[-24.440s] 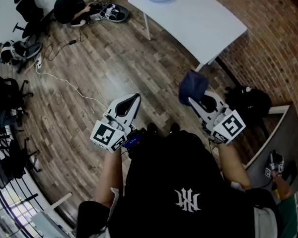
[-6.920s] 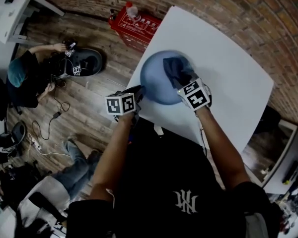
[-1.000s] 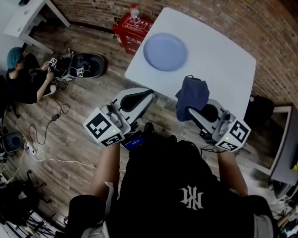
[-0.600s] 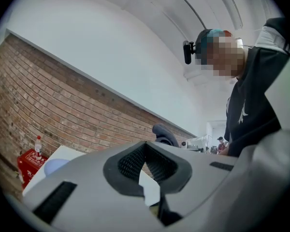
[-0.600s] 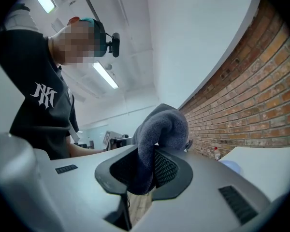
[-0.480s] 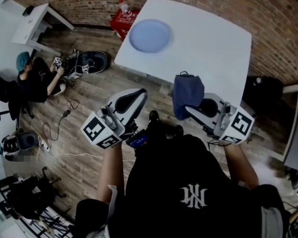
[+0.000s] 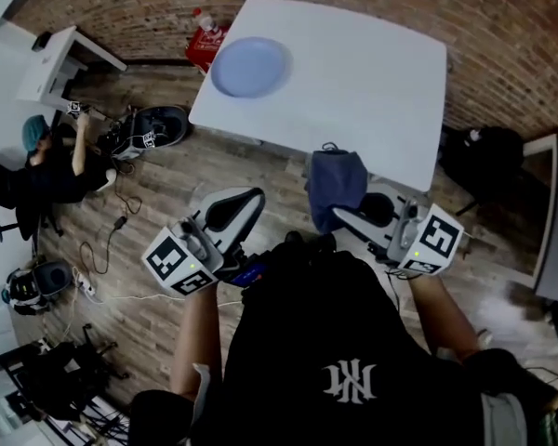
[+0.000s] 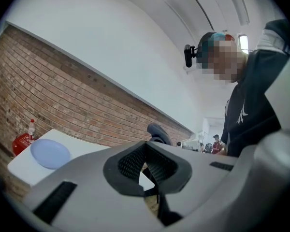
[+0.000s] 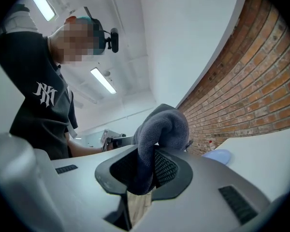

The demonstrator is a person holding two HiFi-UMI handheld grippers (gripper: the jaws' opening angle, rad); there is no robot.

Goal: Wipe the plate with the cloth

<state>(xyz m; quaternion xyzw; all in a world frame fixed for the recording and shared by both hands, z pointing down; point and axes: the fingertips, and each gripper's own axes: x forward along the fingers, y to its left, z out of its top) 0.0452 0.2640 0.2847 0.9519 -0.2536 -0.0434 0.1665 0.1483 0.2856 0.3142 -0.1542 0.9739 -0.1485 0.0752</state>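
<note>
A pale blue plate [image 7: 249,67] lies near the left corner of the white table [image 7: 353,72]; it also shows in the left gripper view as the plate [image 8: 50,153] and small in the right gripper view as the plate [image 9: 218,155]. My right gripper [image 7: 339,214] is shut on a dark blue cloth [image 7: 335,182], which bulges up out of the jaws as the cloth [image 9: 159,132]. My left gripper [image 7: 246,198] is shut and holds nothing. Both grippers hang over the wooden floor, short of the table's near edge and apart from the plate.
A red box with a bottle [image 7: 202,32] stands on the floor by the brick wall behind the table. A person [image 7: 37,170] sits on the floor at the left among cables and gear. A white desk [image 7: 51,59] stands far left. A dark bag [image 7: 479,161] lies right of the table.
Both grippers have drawn back from the table, the cloth still in the right one. The table and plate now sit farther up in the head view.
</note>
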